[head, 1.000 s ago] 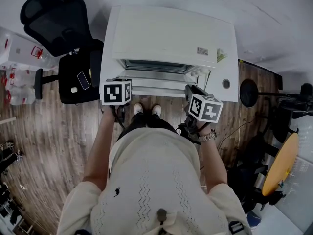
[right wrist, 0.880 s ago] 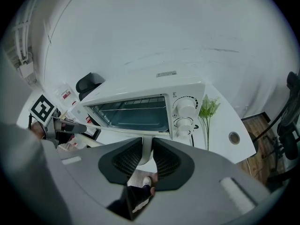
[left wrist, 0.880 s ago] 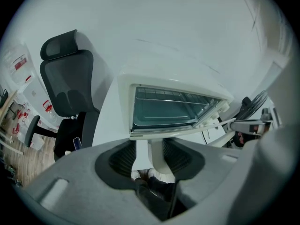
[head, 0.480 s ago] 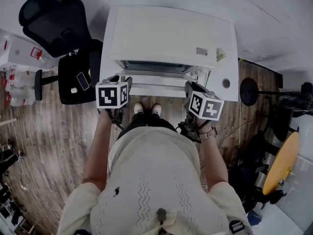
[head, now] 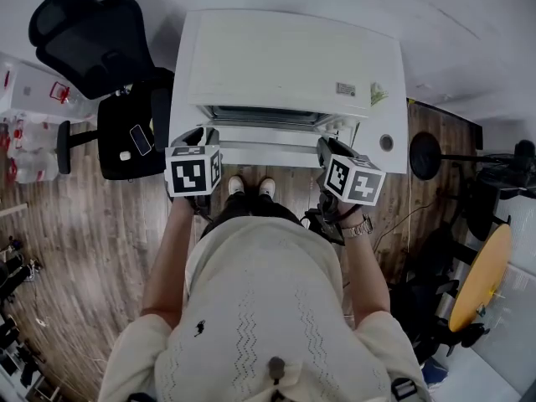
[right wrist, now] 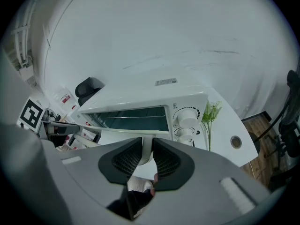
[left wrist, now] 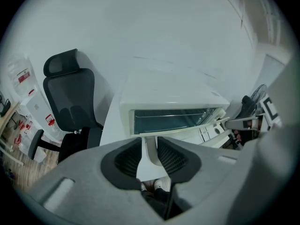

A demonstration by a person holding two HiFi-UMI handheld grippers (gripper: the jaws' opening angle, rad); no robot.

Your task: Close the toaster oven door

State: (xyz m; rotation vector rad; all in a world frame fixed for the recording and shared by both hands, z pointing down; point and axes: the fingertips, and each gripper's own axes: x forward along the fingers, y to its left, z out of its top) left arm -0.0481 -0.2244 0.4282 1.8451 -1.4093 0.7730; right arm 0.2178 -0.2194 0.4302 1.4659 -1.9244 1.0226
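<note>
Toaster oven [head: 285, 61]: white, standing on the white bench [head: 394, 153] against the wall, with its front facing the person.
Oven cavity: open to view, with a wire rack [left wrist: 173, 111] running across it.
Oven door [head: 268, 132]: down and open, jutting forward from the bottom of the cavity towards the person. From above it shows as a pale band.
Door handle [left wrist: 144, 168]: a white bar along the door's free edge, with a white post at each end.
Left gripper [left wrist: 149, 149]: at the left end of the handle. Its jaws have just been closing, and the dark ribbed pads now pinch the white post between them.
Right gripper [right wrist: 146, 149]: at the right end of the handle, pads pressed on the white post there.
Controls: two round dials [right wrist: 187, 117], stacked to the right of the cavity.
On the bench beside the oven: a green plant sprig [right wrist: 209, 114], and a round hole [right wrist: 236, 142] near the right corner.
Around the bench: a black office chair [head: 92, 36] to the left, with a phone [head: 141, 139] lying on a dark seat below it.
Hard to make out: in the head view the marker cubes cover most of both grippers' jaws. How steeply the door tilts cannot be told. The person's body hides the floor below, apart from the white shoes [head: 251, 187].
</note>
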